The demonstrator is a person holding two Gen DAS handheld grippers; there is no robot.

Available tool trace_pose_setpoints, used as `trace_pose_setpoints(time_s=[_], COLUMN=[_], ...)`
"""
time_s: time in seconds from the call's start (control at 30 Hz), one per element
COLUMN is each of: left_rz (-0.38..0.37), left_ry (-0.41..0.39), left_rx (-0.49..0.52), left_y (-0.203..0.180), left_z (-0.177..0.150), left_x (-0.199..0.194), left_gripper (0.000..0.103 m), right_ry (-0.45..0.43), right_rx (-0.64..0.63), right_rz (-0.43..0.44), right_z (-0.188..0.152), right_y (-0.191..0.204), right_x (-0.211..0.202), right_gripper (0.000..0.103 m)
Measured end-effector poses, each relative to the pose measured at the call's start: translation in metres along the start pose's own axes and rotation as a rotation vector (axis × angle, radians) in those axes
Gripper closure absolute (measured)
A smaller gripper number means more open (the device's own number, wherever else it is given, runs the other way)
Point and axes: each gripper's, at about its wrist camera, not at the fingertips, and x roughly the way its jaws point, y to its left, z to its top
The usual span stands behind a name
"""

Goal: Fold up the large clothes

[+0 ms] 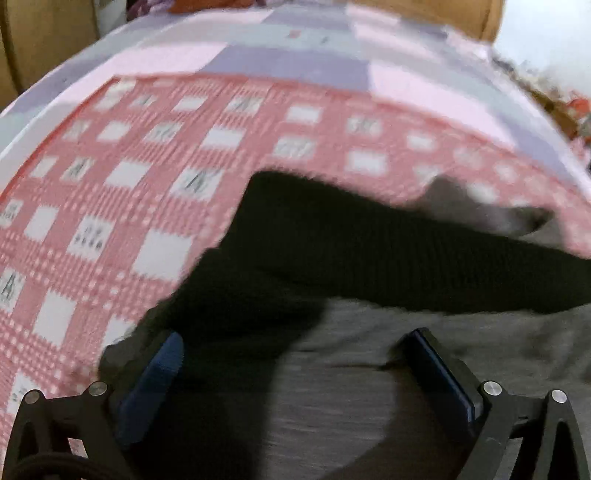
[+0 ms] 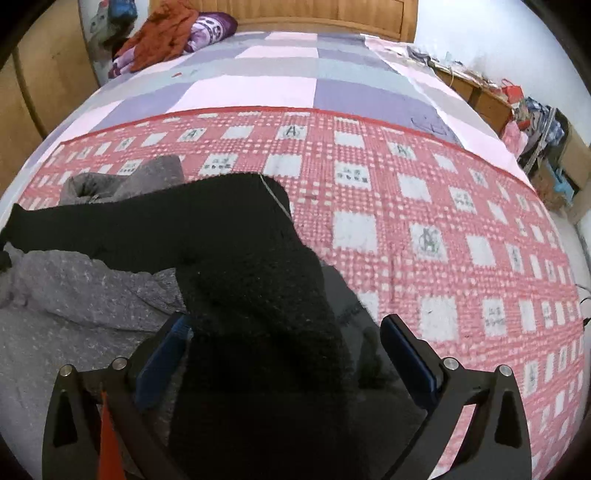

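Right wrist view: a black fuzzy garment point(image 2: 236, 251) is seen spread on the bed, over a grey garment point(image 2: 85, 291), both lying on a red-and-white checked blanket point(image 2: 424, 221) at the near part of the bed. One black sleeve is stretched toward the bed's left edge. The right tongs point(image 2: 286, 341) are held wide open, with black fabric lying between the two blue pads point(image 2: 410, 363); whether either pad touches the cloth cannot be told. In the left wrist view, heavily blurred, the left tongs point(image 1: 295, 354) are likewise spread wide above the black garment point(image 1: 332, 251) and the grey one point(image 1: 406, 369), nothing being gripped. The lower part of the black garment is cut off by both frames. A pastel patchwork cover point(image 2: 280, 77) is seen beyond the blanket, a wooden headboard point(image 2: 295, 14) at the far edge, and an orange cloth point(image 2: 162, 33) at the far left corner.
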Motion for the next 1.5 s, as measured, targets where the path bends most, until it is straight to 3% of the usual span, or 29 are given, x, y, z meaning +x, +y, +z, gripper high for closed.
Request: trace_pose_setpoints(time_s=[0.1, 0.23, 0.33, 0.43, 0.5, 0.57, 0.67, 0.77, 0.83, 1.0, 1.07, 1.2, 1.33, 1.5], left_rz=[0.070, 0.061, 0.087, 0.110, 0.089, 0.059, 0.058, 0.044, 0.051, 0.065, 0.053, 0.098, 0.120, 0.132], left_ry=[-0.006, 0.018, 0.005, -0.053, -0.083, -0.104, -0.075, -0.066, -0.066, -0.038, 0.003, 0.020, 0.039, 0.063], left_rx=[0.117, 0.083, 0.092, 0.094, 0.109, 0.152, 0.218, 0.166, 0.111, 0.120, 0.078, 0.055, 0.023, 0.018], left_y=[-0.017, -0.012, -0.009, -0.006, -0.010, -0.029, -0.052, -0.031, -0.005, 0.020, 0.026, 0.018, 0.016, 0.014], left_z=[0.000, 0.005, 0.006, -0.008, -0.023, -0.052, -0.087, -0.101, -0.100, -0.100, -0.099, -0.100, -0.102, -0.098], left_x=[0.011, 0.012, -0.009, -0.048, -0.067, -0.088, -0.090, -0.084, -0.082, -0.085, -0.081, -0.079, -0.081, -0.089], left_gripper=[0.000, 0.000, 0.000, 0.000, 0.000, 0.000, 0.000, 0.000, 0.000, 0.000, 0.000, 0.000, 0.000, 0.000], right_ry=[0.019, 0.036, 0.007, -0.080, -0.174, -0.216, -0.194, -0.150, -0.135, -0.054, -0.026, -0.018, -0.004, 0.000], right_rx=[0.040, 0.053, 0.017, -0.045, -0.097, -0.115, -0.223, -0.389, -0.368, -0.104, -0.049, -0.090, -0.018, -0.033], right_rz=[0.058, 0.082, 0.030, -0.065, -0.097, -0.046, 0.045, 0.024, 0.005, -0.079, -0.027, -0.091, -0.067, -0.071], right_z=[0.002, 0.004, 0.006, 0.002, -0.014, -0.036, -0.077, -0.109, -0.117, -0.125, -0.131, -0.132, -0.133, -0.131], right_y=[-0.008, -0.011, -0.003, 0.008, 0.025, 0.047, 0.102, 0.140, 0.125, 0.014, -0.011, 0.001, -0.005, 0.001], right_x=[0.009, 0.009, -0.005, -0.042, -0.078, -0.103, -0.117, -0.109, -0.104, -0.096, -0.095, -0.092, -0.088, -0.097], right_gripper=[0.000, 0.000, 0.000, 0.000, 0.000, 0.000, 0.000, 0.000, 0.000, 0.000, 0.000, 0.000, 0.000, 0.000])
